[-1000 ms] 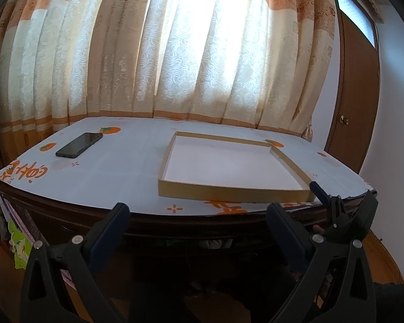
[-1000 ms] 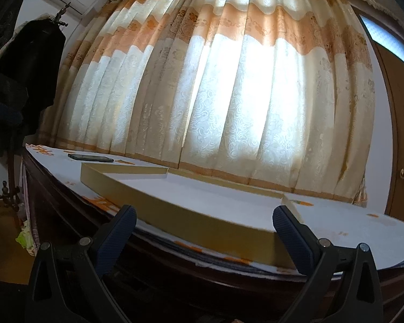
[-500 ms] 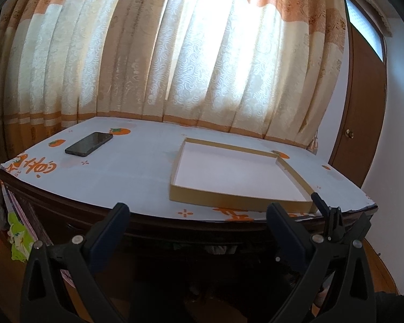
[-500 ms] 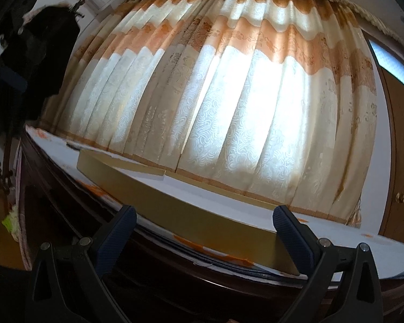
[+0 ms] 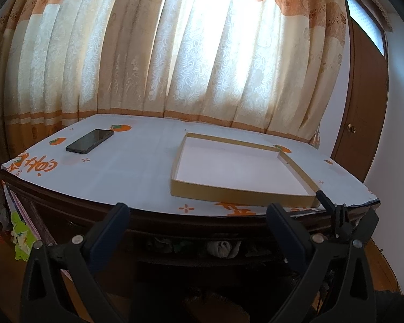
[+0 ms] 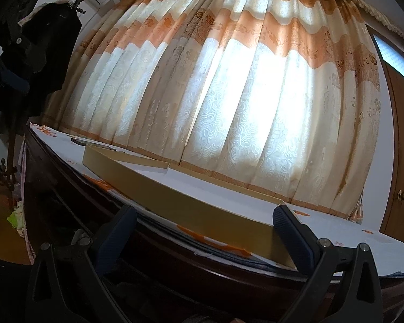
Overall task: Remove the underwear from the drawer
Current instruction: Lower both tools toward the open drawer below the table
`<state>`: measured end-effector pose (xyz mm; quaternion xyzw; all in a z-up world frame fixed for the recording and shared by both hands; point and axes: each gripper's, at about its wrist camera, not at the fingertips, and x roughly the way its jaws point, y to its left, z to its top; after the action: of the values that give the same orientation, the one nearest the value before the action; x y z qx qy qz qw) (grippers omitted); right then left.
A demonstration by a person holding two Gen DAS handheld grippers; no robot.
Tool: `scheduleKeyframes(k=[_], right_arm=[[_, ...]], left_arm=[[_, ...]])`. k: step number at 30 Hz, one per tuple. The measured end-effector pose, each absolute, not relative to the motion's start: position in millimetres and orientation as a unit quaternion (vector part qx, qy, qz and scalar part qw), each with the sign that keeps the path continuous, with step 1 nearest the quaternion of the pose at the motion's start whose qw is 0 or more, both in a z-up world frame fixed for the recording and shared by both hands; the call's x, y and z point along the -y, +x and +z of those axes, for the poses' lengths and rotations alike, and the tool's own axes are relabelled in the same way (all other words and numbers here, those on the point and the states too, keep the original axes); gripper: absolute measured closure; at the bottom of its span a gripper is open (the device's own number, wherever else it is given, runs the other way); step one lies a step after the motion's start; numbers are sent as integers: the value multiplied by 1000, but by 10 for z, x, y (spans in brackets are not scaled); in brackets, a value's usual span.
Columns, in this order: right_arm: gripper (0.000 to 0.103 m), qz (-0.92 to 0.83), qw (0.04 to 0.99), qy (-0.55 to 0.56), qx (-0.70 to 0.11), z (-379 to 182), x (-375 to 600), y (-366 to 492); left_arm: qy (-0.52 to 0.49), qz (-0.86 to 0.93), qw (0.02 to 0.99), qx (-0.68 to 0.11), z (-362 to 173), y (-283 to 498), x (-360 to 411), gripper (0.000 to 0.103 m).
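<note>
Left wrist view looks across a dark wooden desk [image 5: 153, 216] covered by a smooth white sheet printed with orange fruit, and the left tool [image 5: 195, 216] hangs in front of it with its two padded fingers wide apart, holding nothing. Just under the desk's front edge a drawer [image 5: 202, 246] seems to stand open as a dim slot, and crumpled soft cloth inside, probably the underwear [image 5: 222, 247], shows pale against the shadow; how many pieces lie there I cannot tell. On the desk sit a shallow, stiff cardboard tray [image 5: 242, 196] with a white floor and tan walls, near the right front edge, and a flat glossy black phone [image 5: 89, 141] far left. Pleated cream and orange curtains [image 5: 175, 53] fill the back. Right wrist view shows the right tool [image 6: 204, 222] low beside the desk edge, fingers likewise spread and empty, the tray wall close ahead. The risk, as I judge it, is the dark: a finger could strike the desk's overhanging edge or drawer front, or pinch only a loose fold so the limp cloth slips free or drags a neighbouring piece out.
</note>
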<state>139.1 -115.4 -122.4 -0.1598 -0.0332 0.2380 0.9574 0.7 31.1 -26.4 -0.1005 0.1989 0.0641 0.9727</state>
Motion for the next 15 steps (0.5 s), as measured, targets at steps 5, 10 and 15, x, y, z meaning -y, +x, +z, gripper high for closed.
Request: scheduleKeyframes(k=[5, 10, 15], right_arm=[[1, 250, 953, -168, 10, -1259, 1143, 1370], [1, 256, 955, -151, 5, -1214, 1199, 1348], [1, 260, 953, -155, -3, -1218, 1208, 1279]], left_arm=[[-100, 62, 973, -200, -270, 6, -306, 0], [-98, 61, 973, -202, -268, 12, -310, 0], [-97, 60, 972, -205, -275, 19, -300, 0]])
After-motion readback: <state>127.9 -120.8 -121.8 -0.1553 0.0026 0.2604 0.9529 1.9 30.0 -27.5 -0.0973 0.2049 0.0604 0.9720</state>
